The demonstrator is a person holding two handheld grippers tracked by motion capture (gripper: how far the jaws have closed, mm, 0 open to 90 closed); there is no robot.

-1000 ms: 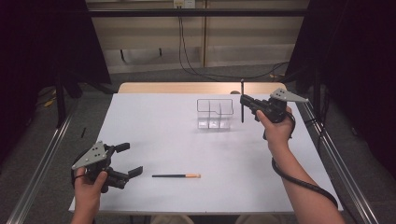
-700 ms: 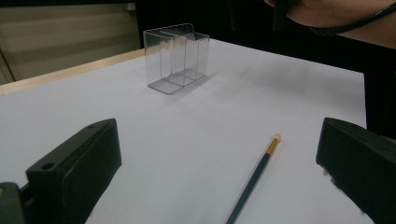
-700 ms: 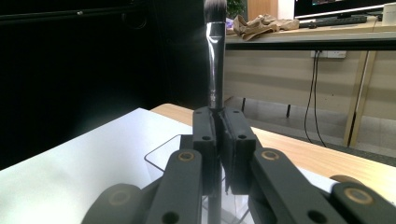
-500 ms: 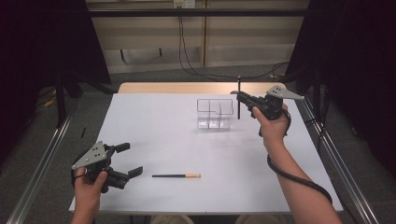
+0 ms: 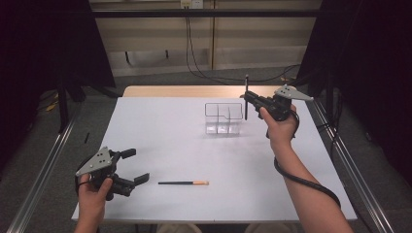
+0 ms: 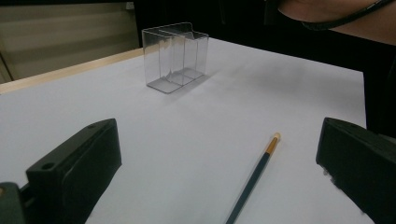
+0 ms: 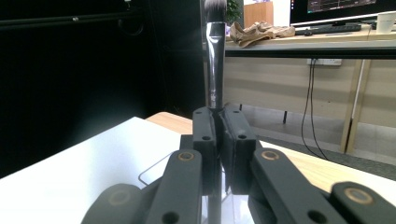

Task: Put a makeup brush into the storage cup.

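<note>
While the high view looks down on the white counter point(image 5: 194, 145), the right hand-held gripper point(image 5: 248, 99) pinches an upright brush point(image 5: 246, 97) just beside the clear organizer point(image 5: 223, 118). Left gripper view: the left hand-held gripper point(image 6: 215, 172) stands spread around a pencil point(image 6: 254, 179). Right gripper view: the jaws are pressed on the brush's handle, bristles up.

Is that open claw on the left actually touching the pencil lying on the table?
Apart. In the left gripper view the pencil lies on the table between the wide-open jaws of the left gripper, with bare white table on both sides of it.

Bright even tabletop light, dark surroundings, soft focus
</note>
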